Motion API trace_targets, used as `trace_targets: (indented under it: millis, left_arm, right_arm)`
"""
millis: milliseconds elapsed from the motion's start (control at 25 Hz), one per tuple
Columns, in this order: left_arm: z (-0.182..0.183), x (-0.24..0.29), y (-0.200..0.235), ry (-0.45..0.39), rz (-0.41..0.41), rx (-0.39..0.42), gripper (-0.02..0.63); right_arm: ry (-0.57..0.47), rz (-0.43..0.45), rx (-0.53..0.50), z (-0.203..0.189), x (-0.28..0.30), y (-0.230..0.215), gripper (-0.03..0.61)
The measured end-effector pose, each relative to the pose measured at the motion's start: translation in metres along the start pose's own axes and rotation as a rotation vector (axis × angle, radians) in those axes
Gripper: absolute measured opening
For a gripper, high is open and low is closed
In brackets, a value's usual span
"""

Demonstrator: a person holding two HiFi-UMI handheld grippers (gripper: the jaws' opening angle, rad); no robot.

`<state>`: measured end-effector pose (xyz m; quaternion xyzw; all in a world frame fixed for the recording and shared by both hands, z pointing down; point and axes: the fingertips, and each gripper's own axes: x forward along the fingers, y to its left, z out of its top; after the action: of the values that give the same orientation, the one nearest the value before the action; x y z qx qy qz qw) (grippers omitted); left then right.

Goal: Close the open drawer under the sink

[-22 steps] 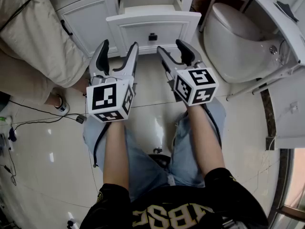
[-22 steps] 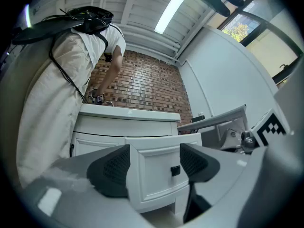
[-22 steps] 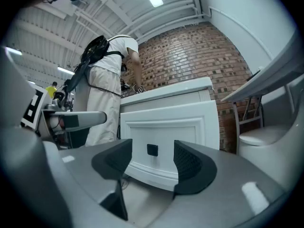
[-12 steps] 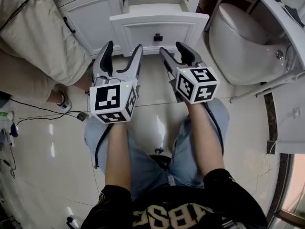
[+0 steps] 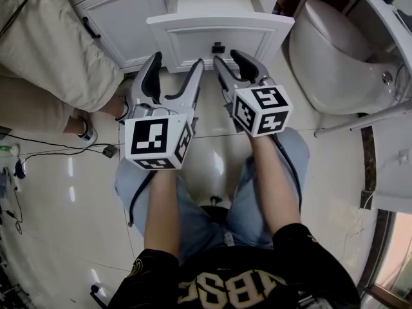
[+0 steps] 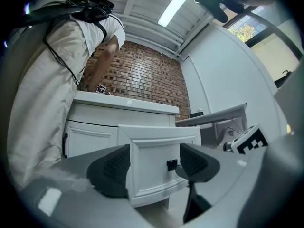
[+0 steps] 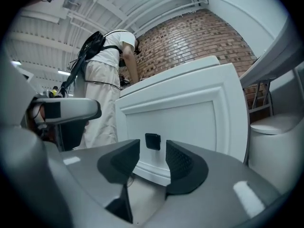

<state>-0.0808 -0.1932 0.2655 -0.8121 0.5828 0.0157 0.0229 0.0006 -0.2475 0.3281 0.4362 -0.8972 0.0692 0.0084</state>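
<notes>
The white drawer (image 5: 193, 36) stands pulled out of the vanity under the sink, with a small black knob (image 5: 219, 47) on its front. Both grippers are held level just short of that front. My left gripper (image 5: 175, 66) is open wide and empty, facing the left part of the drawer front (image 6: 156, 151). My right gripper (image 5: 230, 60) is open by a narrower gap, also empty, in line with the knob (image 7: 152, 141), which shows just above its pads (image 7: 179, 159). Neither gripper touches the drawer (image 7: 199, 113).
A closed cabinet door (image 5: 122, 21) is left of the drawer. A person in beige trousers (image 5: 45, 56) stands close at the left. A white toilet (image 5: 335, 50) sits at the right. Cables (image 5: 45, 152) lie on the glossy tile floor.
Both grippers have moved forward toward the drawer front, and the drawer now sits nearer to their tips. The jaws have stayed open and empty.
</notes>
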Motion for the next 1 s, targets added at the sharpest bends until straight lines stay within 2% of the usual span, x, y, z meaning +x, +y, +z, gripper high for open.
trace_targets:
  millis: [400,560,760,1000]
  left_arm:
    - [-0.027,0.024,0.007,0.049,-0.004,0.003,0.331]
    - [-0.034,0.032,0.017,0.058,0.018,0.009,0.331]
    - [-0.037,0.048,0.035,0.066,0.046,0.019,0.331]
    - [-0.05,0.074,0.055,0.081,0.041,0.013,0.331]
  right_arm:
    - [-0.039,0.049,0.004,-0.001,0.012,-0.005,0.064]
    - [-0.036,0.06,-0.073,-0.001,0.021,-0.012,0.06]
    - [-0.077,0.041,-0.059,0.008,0.048,-0.032,0.058]
    - [-0.132,0.011,-0.072,0.016,0.098,-0.063,0.055]
